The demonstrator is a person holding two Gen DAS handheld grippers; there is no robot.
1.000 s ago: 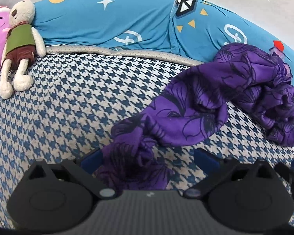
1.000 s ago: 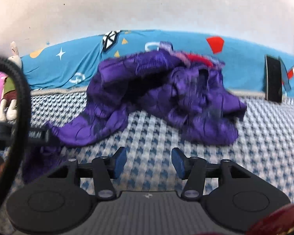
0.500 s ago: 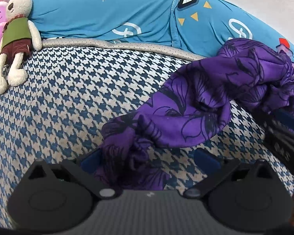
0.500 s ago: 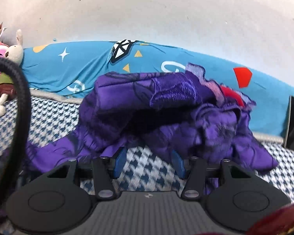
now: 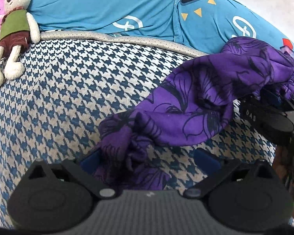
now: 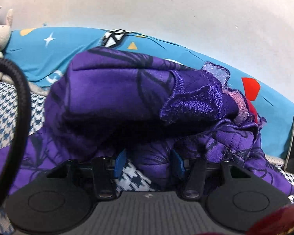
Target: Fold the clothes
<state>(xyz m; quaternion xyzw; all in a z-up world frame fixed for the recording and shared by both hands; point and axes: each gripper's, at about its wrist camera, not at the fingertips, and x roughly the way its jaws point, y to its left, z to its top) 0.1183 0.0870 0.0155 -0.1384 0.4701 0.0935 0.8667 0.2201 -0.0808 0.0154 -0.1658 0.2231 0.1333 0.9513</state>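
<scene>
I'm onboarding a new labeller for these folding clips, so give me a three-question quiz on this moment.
1. True or false: the left gripper is shut on the purple garment.
2. What lies between the right gripper's fingertips: A) a phone, B) purple fabric, C) the toy rabbit?
3. What pattern covers the bed cover?

Key: 1 false, its jaws are wide open; 2 B; 3 blue-and-white houndstooth.
</scene>
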